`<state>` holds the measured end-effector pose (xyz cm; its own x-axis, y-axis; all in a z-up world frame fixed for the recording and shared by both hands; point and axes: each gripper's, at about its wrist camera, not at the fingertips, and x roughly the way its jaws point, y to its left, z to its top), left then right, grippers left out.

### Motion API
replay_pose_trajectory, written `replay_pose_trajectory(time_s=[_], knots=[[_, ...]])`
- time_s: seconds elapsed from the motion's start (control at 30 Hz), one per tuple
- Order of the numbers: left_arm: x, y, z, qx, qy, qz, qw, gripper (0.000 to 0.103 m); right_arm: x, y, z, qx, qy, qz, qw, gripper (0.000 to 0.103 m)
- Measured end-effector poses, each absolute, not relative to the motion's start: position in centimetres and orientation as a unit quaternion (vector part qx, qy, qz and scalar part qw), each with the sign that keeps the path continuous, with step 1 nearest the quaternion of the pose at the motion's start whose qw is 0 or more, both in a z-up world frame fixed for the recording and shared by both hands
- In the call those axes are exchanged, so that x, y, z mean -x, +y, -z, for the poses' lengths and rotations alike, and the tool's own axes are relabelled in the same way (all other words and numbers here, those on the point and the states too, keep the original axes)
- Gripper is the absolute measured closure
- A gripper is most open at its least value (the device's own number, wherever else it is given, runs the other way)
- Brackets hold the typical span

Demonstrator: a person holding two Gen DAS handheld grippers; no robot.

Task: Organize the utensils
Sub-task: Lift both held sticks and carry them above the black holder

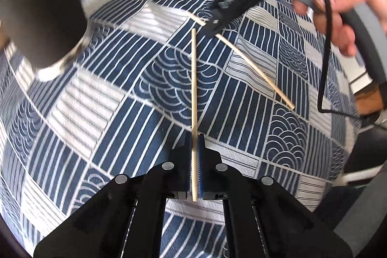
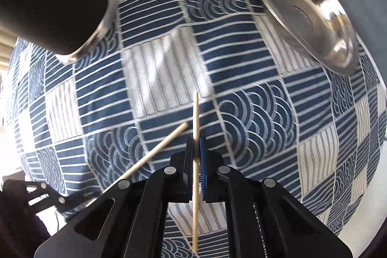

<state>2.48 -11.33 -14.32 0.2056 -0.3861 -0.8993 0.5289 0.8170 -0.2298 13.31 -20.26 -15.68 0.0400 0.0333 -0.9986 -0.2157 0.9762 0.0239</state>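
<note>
Blue-and-white patterned cloth (image 1: pixel 169 79) covers the desk, and both views look down on it from close above.

Each gripper carries one chopstick. The left gripper (image 1: pixel 194 144) has its jaws closed on the left chopstick (image 1: pixel 194 79), which runs straight forward between the pads, its long axis in line with the fingers and its far tip reaching out over the cloth. The right gripper (image 2: pixel 196 146) is likewise clamped on the right chopstick (image 2: pixel 196 117), again held lengthwise, with a short length ahead of the jaws and a longer tail behind them. Seen from the left wrist, the right gripper comes in from the upper right and its stick slants down and to the right; the two sticks' forward ends lie near each other without touching, as far as I can tell. From the right wrist, the left stick enters from the lower left and its tip sits just beside the right one.

Outward from there, a dark cup (image 2: pixel 60 4) with a shiny metal rim stands ahead and to the left in both views. A steel bowl (image 2: pixel 309 13) rests on the far edge of the cloth, to the right.

My reading is that the cup is the likely holder. It lies to the left of both sticks, so the left gripper looks better placed, and either stick would need tipping upright.
</note>
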Motion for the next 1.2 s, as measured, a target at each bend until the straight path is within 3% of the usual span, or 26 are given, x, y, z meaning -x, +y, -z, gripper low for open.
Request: replay_pose_trajectory(time_s=[0.33,0.77,1.2], knots=[[-2.8,-8.9,13.0,0.006,0.582,0.285,0.761,0.099,-10.0,-24.7,14.7,-0.036,0.69,-0.127,0.711,0.099],[-3.3,-7.8,7.5,-0.066,0.541,0.233,0.805,0.098,-10.3,-26.1,8.2,-0.037,0.644,-0.167,0.746,0.098],[-3.1,-5.7,2.5,-0.066,0.499,0.215,0.837,0.099,-10.8,-25.7,3.4,-0.036,0.594,-0.198,0.779,0.098]])
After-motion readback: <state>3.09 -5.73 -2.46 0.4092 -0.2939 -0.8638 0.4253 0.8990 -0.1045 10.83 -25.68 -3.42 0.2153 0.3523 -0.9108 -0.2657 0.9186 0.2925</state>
